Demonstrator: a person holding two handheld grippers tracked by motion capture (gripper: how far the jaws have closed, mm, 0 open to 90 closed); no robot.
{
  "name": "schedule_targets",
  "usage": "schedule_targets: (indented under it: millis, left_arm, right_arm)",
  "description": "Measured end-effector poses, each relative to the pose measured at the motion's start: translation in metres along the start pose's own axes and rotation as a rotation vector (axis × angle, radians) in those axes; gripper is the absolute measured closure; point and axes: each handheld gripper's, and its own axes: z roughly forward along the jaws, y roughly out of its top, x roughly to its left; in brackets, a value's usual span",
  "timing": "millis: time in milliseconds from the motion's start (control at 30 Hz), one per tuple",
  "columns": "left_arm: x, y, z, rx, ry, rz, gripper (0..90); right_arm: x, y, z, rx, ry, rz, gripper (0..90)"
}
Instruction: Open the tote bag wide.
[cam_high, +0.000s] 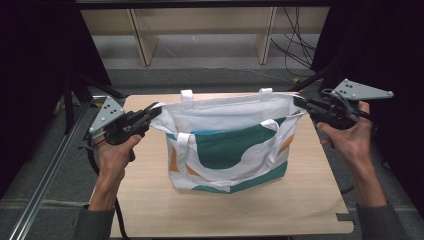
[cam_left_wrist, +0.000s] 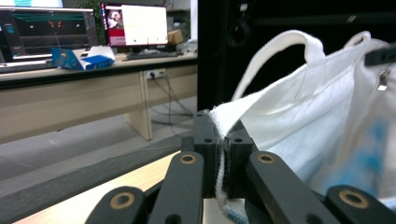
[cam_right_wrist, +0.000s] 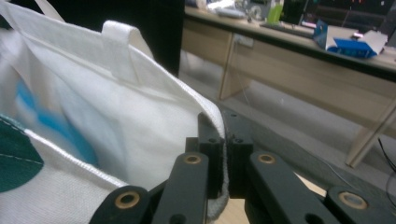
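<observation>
Near edge of the pale wooden table (cam_high: 300, 200): both forearms come in from the bottom, sleeves cut off by the frame. Mid-table stands the white canvas tote bag w/ teal and orange print (cam_high: 227, 150), upright, mouth stretched wide. Left gripper (cam_high: 155, 111) is clamped on the bag's left top corner; right gripper (cam_high: 300, 102) is clamped on the right top corner, jaws nearly together w/ just hem fabric between. Bag interior hard to make out, blurred blue in the gripper views. Far handles (cam_high: 187, 94) partly hidden behind the rim. Beyond: desks (cam_left_wrist: 70, 93), monitors, blurred.
</observation>
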Motion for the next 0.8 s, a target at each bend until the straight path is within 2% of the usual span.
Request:
schedule_targets:
  millis: [33,100,133,167,200,233,267,300,333,367,400,467,500,533,567,600,667,700,800]
  left_arm:
    - [0.002,-0.006,0.002,0.004,0.000,0.006,86.2]
    - [0.001,-0.019,0.002,0.065,0.004,0.053,85.7]
    - [0.001,-0.024,0.002,0.078,0.008,0.061,85.6]
    - [0.002,-0.036,0.002,0.095,0.002,0.077,85.5]
    - [0.000,-0.043,0.002,0.110,0.000,0.063,85.4]
    - [0.000,-0.043,0.002,0.110,0.000,0.063,85.3]
    - [0.001,-0.057,0.002,0.121,-0.020,0.079,85.0]
    - [0.001,-0.057,0.002,0.121,-0.020,0.079,84.9]
    - [0.001,-0.070,0.001,0.123,-0.033,0.072,84.8]
    - [0.001,-0.070,0.001,0.123,-0.033,0.072,84.7]
    - [0.001,-0.076,0.001,0.140,-0.037,0.075,84.4]
    - [0.000,-0.089,0.002,0.174,-0.051,0.067,84.3]
    - [0.000,-0.096,0.004,0.196,-0.057,0.056,84.3]
    - [0.000,-0.099,0.006,0.202,-0.064,0.051,84.4]
    - [-0.001,-0.107,0.010,0.225,-0.071,0.037,84.4]
    - [-0.001,-0.107,0.010,0.225,-0.071,0.037,84.4]
    - [-0.003,-0.112,0.014,0.248,-0.075,0.038,84.4]
    - [-0.004,-0.115,0.016,0.268,-0.079,0.045,84.4]
    - [-0.005,-0.118,0.018,0.280,-0.086,0.037,84.5]
  right_arm:
    - [-0.002,-0.003,0.004,0.016,0.005,0.000,88.5]
    - [-0.004,-0.014,0.012,0.020,0.010,0.032,88.5]
    - [-0.005,-0.019,0.014,0.023,0.027,0.050,88.4]
    - [-0.005,-0.027,0.018,0.037,0.041,0.061,88.4]
    - [-0.005,-0.031,0.020,0.049,0.039,0.035,88.5]
    - [-0.005,-0.031,0.020,0.049,0.039,0.035,88.5]
    - [-0.001,-0.040,0.023,0.066,0.045,0.047,88.5]
    - [-0.001,-0.040,0.023,0.066,0.045,0.047,88.5]
    - [0.000,-0.047,0.025,0.065,0.048,0.033,88.5]
    - [0.000,-0.047,0.025,0.065,0.048,0.033,88.5]
    - [0.004,-0.055,0.029,0.094,0.057,0.032,88.4]
    - [0.006,-0.059,0.031,0.104,0.051,0.027,88.4]
    - [0.010,-0.068,0.035,0.151,0.064,0.040,88.4]
    - [0.009,-0.072,0.038,0.148,0.056,0.031,88.5]
    - [0.009,-0.076,0.040,0.159,0.053,0.043,88.5]
    - [0.009,-0.076,0.040,0.159,0.053,0.043,88.5]
    - [0.009,-0.085,0.043,0.179,0.053,0.057,88.4]
    - [0.007,-0.092,0.045,0.170,0.049,0.062,88.4]
    - [0.006,-0.098,0.043,0.191,0.059,0.081,88.4]
